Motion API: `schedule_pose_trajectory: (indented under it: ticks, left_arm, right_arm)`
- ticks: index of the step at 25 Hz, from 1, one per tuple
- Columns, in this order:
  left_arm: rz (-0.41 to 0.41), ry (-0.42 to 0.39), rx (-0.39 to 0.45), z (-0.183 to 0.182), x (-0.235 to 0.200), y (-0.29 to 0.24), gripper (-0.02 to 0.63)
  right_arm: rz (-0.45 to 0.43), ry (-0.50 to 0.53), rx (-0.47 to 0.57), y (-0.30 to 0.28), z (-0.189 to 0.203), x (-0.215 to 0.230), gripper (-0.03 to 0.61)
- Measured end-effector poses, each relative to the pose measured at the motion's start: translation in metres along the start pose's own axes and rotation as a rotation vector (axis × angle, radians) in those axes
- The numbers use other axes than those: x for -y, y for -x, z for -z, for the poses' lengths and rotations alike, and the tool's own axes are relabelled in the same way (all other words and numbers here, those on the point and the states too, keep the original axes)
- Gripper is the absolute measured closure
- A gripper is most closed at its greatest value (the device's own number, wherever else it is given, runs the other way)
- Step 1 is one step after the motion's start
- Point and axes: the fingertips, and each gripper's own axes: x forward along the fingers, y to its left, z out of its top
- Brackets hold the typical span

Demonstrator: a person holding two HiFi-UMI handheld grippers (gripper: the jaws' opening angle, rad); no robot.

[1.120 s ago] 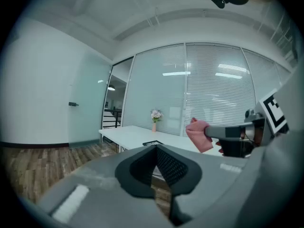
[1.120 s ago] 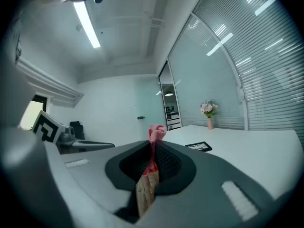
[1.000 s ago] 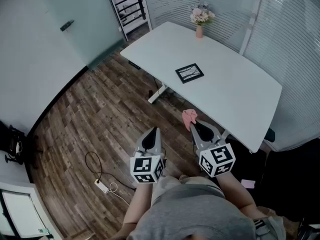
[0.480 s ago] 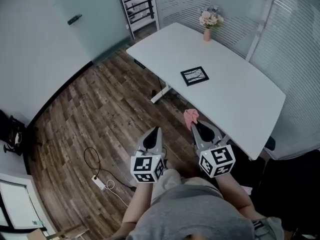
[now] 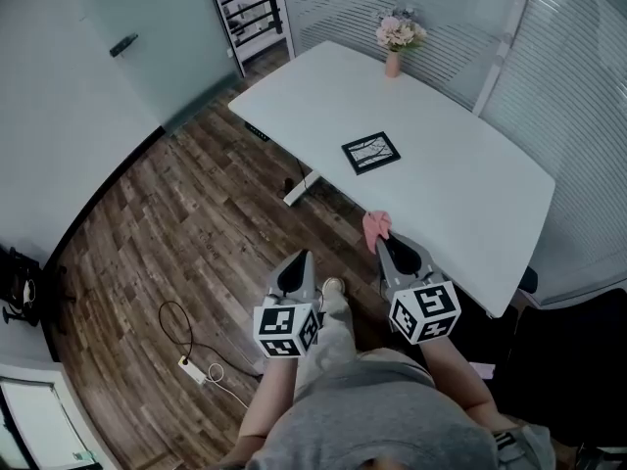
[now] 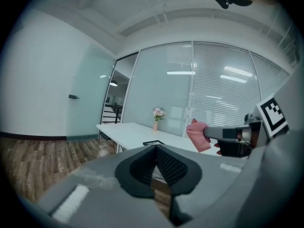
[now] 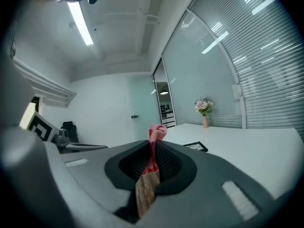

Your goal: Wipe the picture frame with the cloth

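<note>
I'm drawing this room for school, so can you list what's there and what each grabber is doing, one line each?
left gripper: shut, nothing in it
right gripper: shut on the pink cloth
picture frame: lying flat on the white table, not touched
flower vase: standing at the table's far end
power strip: on the wood floor with its cable

Bare white table top on all sides of the picture frame, free to reach from above. Only one obstacle on it: flower vase at the far end, well apart from the frame. Close behind the far edge, glass wall with blinds. At the left, open wooden floor, only a cable with white plug lying there.
</note>
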Motion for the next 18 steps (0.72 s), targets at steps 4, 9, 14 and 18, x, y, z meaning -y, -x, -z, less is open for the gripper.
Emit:
schedule_pose_trajectory:
  ticks: [4,9,14,18]
  left_arm:
    - [0.046,0.002,-0.014,-0.005,-0.011,-0.038,0.614]
    - [0.099,0.002,-0.04,-0.01,-0.025,-0.093,0.614]
    - [0.154,0.003,-0.085,-0.014,-0.045,-0.152,0.614]
    - [0.196,-0.007,-0.114,-0.016,-0.056,-0.199,0.614]
  right_arm:
    - [0.041,-0.002,-0.012,-0.027,0.001,0.022,0.541]
    - [0.079,0.007,-0.019,-0.071,-0.004,0.049,0.541]
    - [0.124,0.016,-0.042,-0.121,-0.008,0.077,0.541]
    - [0.165,0.016,-0.058,-0.159,-0.009,0.105,0.54]
